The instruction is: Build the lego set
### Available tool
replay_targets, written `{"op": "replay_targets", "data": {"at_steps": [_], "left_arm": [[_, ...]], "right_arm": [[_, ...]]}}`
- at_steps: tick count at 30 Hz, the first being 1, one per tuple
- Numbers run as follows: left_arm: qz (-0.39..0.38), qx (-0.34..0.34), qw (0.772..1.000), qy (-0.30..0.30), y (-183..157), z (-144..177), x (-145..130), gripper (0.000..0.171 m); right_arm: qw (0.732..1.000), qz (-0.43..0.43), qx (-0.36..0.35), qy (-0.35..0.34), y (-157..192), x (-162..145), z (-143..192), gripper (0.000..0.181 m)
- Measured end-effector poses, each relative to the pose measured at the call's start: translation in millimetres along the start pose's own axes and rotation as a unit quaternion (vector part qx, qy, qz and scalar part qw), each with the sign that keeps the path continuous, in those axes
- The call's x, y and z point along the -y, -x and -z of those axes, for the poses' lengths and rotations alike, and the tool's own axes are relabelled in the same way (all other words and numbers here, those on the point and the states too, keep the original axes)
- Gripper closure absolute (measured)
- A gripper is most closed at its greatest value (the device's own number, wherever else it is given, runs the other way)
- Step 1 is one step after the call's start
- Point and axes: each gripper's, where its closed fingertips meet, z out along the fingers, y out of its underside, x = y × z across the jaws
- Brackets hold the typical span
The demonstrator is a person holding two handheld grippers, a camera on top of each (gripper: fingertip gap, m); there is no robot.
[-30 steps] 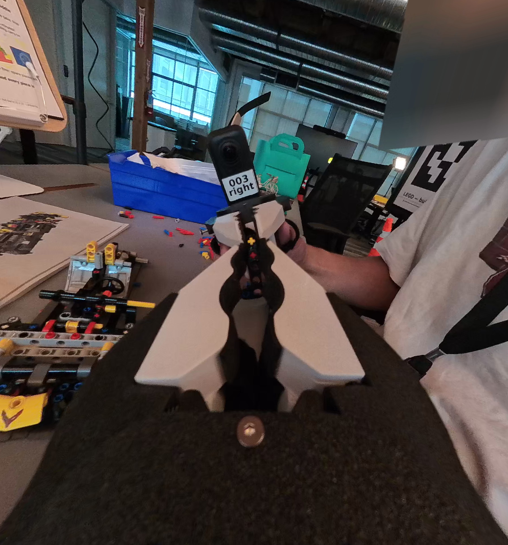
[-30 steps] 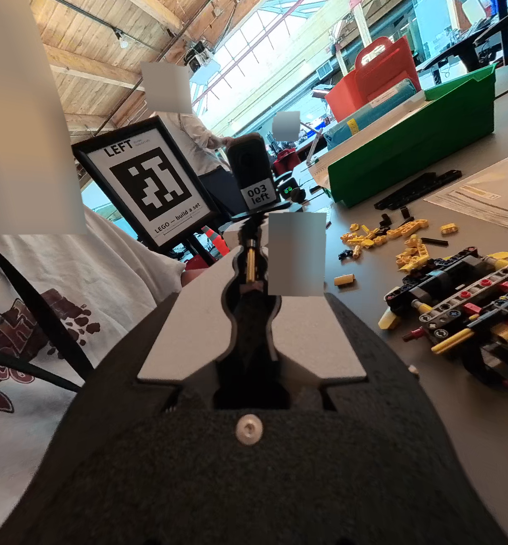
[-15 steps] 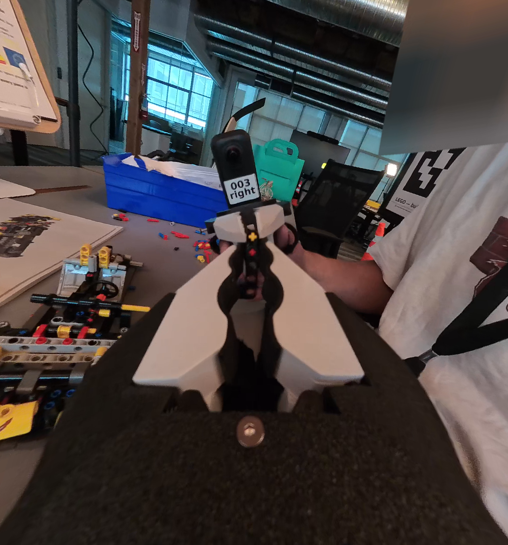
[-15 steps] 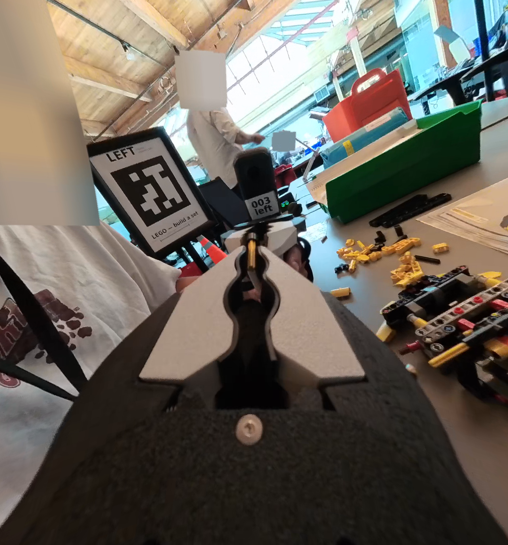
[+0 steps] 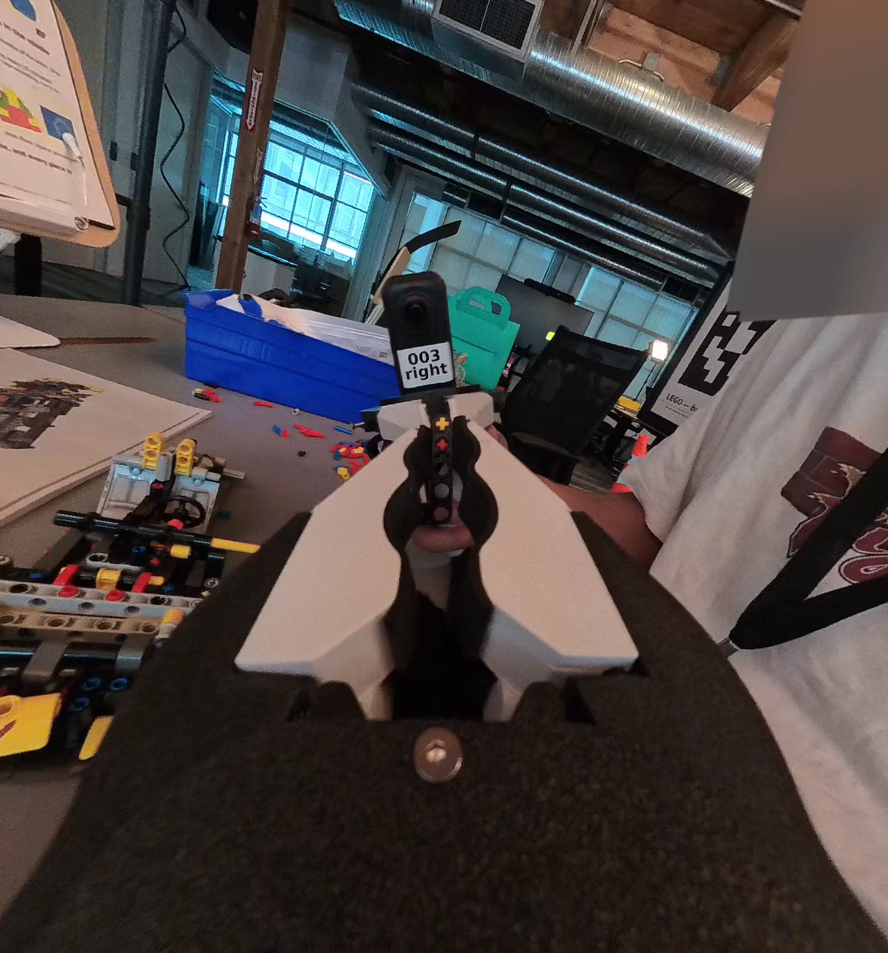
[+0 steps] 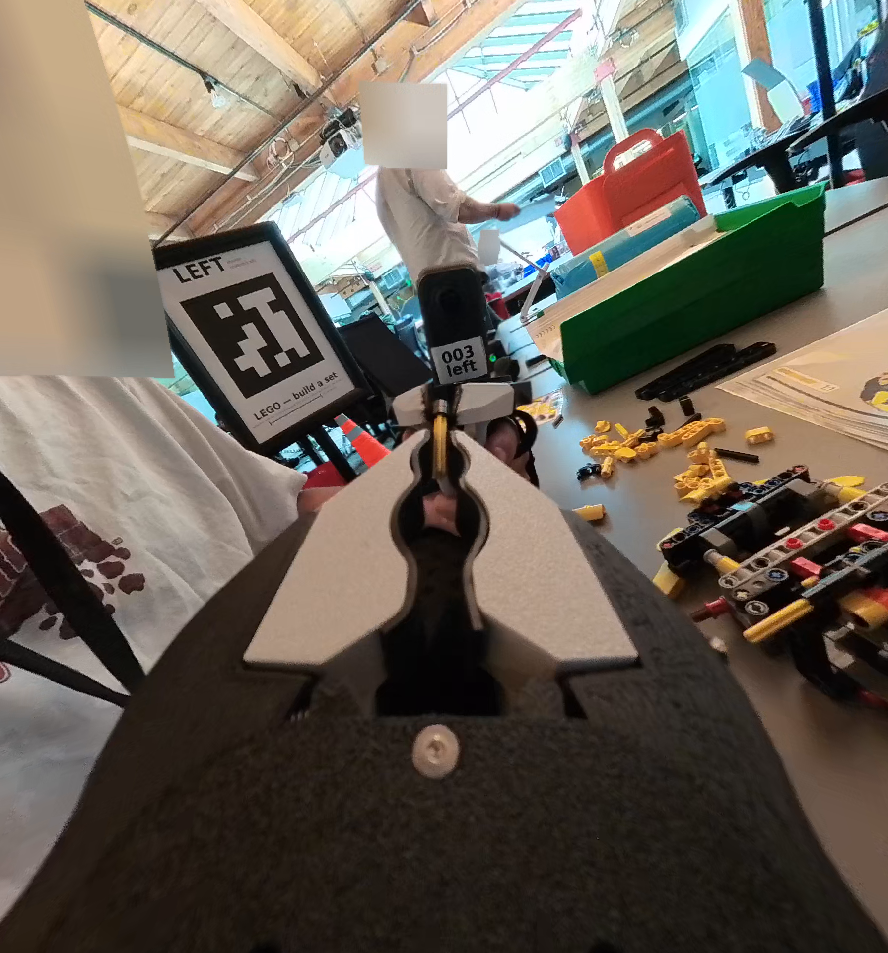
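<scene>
Above table edge, I've got L gripper point(image 5: 440, 438) clamped on black beam point(image 5: 439, 477), R gripper point(image 6: 440, 443) clamped on yellow axle point(image 6: 439, 447), tips facing. Vs 1 s ago, both sit a bit closer; chassis point(image 6: 813, 582) unmoved on table point(image 6: 637, 495).

Lego model point(image 5: 86, 593) on the table point(image 5: 256, 454); manual point(image 5: 44, 428) behind it — bin point(image 5: 276, 361) farther back.
</scene>
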Motion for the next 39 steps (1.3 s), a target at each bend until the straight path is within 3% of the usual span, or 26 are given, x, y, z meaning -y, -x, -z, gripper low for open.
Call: {"op": "replay_targets", "data": {"at_steps": [17, 24, 29, 33, 37, 39], "left_arm": [[-0.038, -0.03, 0.998, 0.042, -11.4, -0.4, -12.9, 0.167], [-0.013, 0.008, 1.0, 0.014, 1.3, 2.8, -2.3, 0.159], [-0.015, 0.008, 0.999, 0.03, 1.2, 1.9, -5.8, 0.167], [-0.074, 0.047, 0.991, 0.105, 13.2, 4.0, -22.7, 0.167], [-0.185, 0.079, 0.949, 0.244, 26.1, 5.4, -57.4, 0.168], [-0.218, 0.064, 0.928, 0.294, 25.9, 1.0, -69.8, 0.168]], "right_arm": [[0.997, -0.018, 0.026, 0.068, 8.9, -23.5, -0.5, 0.178], [1.0, -0.013, 0.01, 0.021, 2.4, -7.6, -1.2, 0.178], [1.0, -0.002, -0.007, 0.024, -0.8, -8.7, 3.3, 0.178], [0.994, 0.041, -0.066, 0.08, -17.4, -23.9, 6.5, 0.177], [0.958, 0.16, -0.145, 0.187, -34.1, -50.0, 16.7, 0.153], [0.941, 0.206, -0.155, 0.217, -32.6, -58.3, 21.1, 0.154]]}}
